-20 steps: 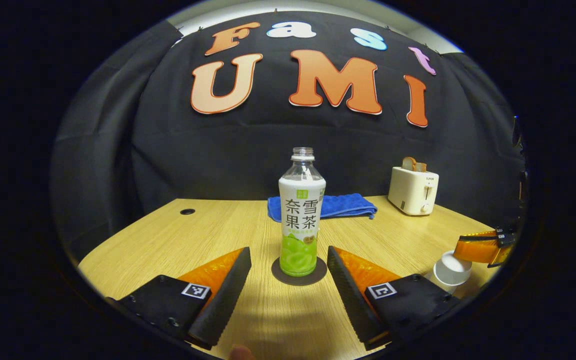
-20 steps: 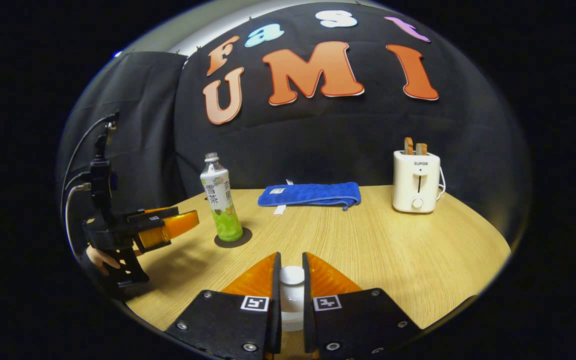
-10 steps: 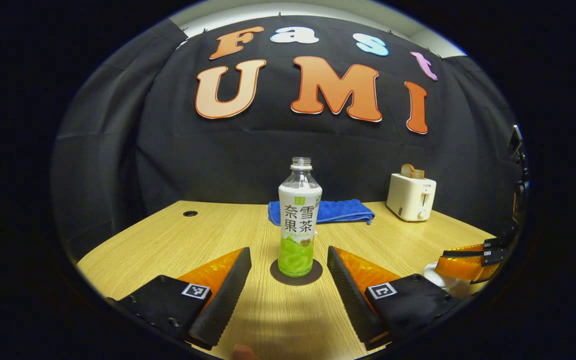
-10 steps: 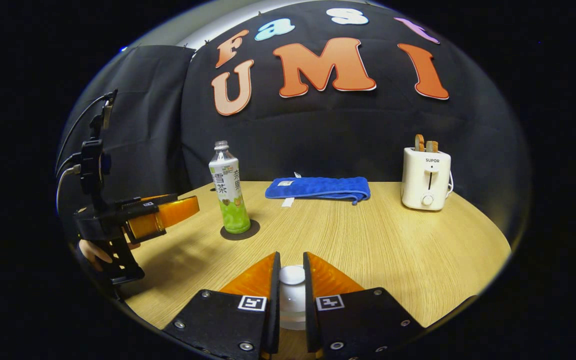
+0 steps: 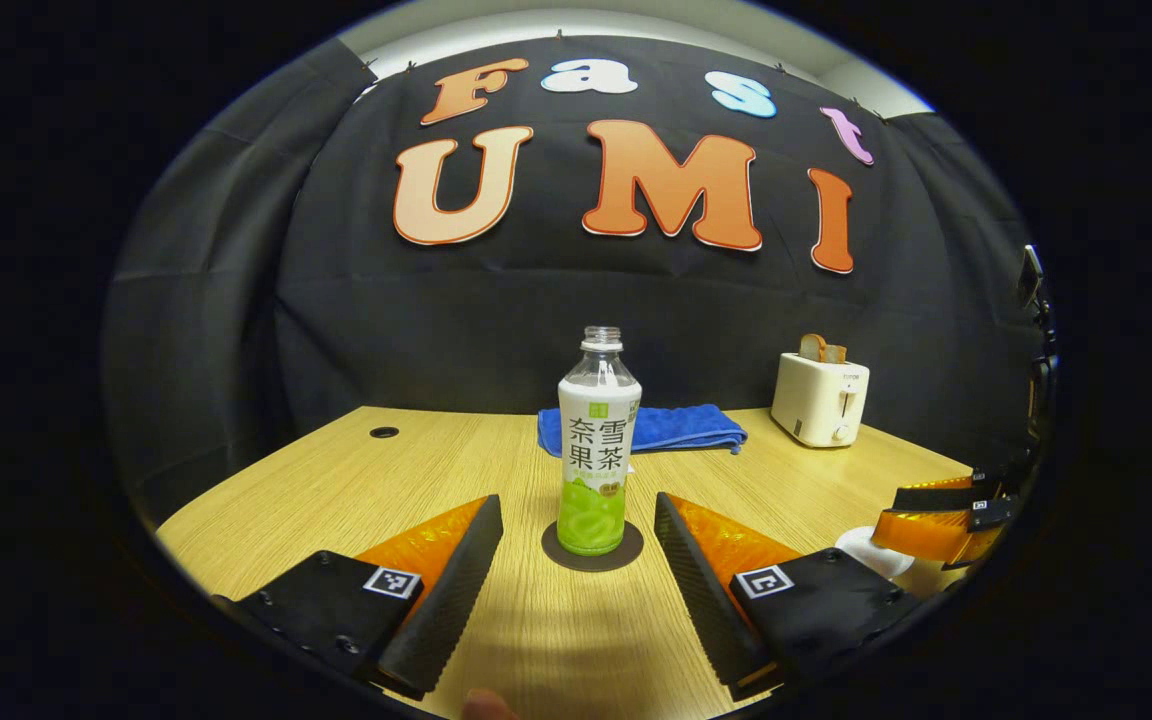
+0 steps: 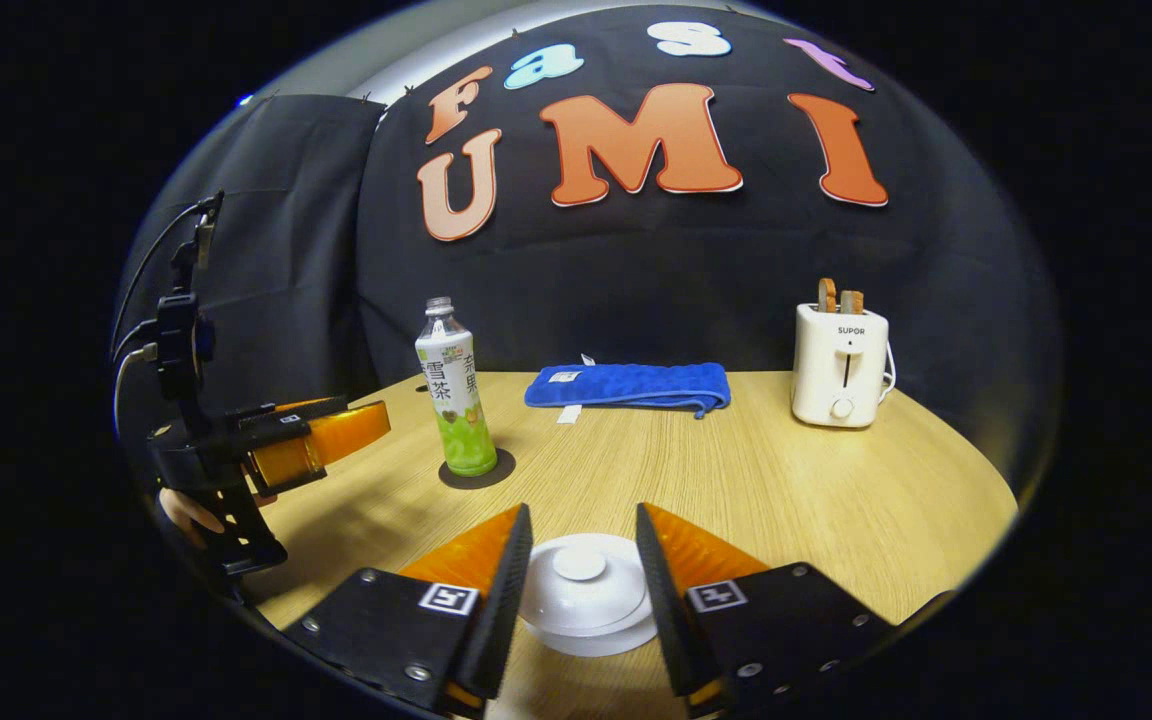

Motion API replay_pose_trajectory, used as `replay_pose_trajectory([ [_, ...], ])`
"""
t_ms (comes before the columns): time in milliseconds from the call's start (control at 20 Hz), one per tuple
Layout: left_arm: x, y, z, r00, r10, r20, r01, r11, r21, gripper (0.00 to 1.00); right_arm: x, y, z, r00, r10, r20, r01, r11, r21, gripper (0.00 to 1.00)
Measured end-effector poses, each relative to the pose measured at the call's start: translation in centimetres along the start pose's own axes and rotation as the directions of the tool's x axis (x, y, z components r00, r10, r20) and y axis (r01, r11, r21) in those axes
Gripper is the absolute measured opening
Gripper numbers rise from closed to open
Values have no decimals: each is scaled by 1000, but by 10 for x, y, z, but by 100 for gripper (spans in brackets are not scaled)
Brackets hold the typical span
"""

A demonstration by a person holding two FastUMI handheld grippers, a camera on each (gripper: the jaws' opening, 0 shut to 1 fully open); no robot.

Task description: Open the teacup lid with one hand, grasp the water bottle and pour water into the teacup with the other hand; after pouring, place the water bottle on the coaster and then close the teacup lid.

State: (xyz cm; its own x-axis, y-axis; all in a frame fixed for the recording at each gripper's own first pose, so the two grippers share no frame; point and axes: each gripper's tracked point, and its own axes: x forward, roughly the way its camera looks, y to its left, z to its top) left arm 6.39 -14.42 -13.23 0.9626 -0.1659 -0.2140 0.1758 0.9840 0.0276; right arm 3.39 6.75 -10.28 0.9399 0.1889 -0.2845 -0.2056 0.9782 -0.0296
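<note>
The water bottle [image 5: 596,450], clear with a white and green label, stands upright on the dark round coaster [image 5: 591,547]. My left gripper [image 5: 576,503] is open, with its fingers short of the bottle on either side and not touching it. The white teacup [image 6: 586,610] sits right in front of my right gripper [image 6: 581,515], with its lid [image 6: 579,563] resting on it. That gripper is open, its fingers on either side of the lid and apart from it. In the right gripper view the bottle [image 6: 456,400] is at the left, with the left gripper [image 6: 376,425] beside it. In the left gripper view the right gripper [image 5: 936,520] hangs over the teacup [image 5: 871,552].
A folded blue towel [image 6: 626,385] lies at the back of the wooden table [image 6: 836,500]. A white toaster [image 6: 839,365] holding toast stands at the back right. A cable hole [image 5: 384,432] is in the table's far left. A hand [image 6: 186,510] holds the left gripper.
My right gripper has opened and let go of the lid's knob; the lid stays on the teacup. My left gripper has drawn back a little from the bottle.
</note>
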Motion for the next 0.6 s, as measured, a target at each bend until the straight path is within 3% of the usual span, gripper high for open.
replay_pose_trajectory([
  [50, -1, 0, 1, 1000, 3, 5, -3, 1000, 0, 97, -4, -2, 3, 1000, -11, 10, 12, 1000, -9, 65],
  [100, -2, 1, 3, 1000, 5, 12, -5, 1000, 0, 97, -7, -5, 8, 1000, -23, 20, 23, 1000, -19, 84],
  [200, -5, 2, 6, 1000, 8, 20, -8, 1000, 4, 98, -13, -9, 16, 998, -38, 40, 39, 999, -28, 95],
  [600, -13, 4, 15, 998, 6, 68, -4, 999, -41, 98, -36, -37, 39, 986, -128, 105, 132, 991, -34, 97],
])
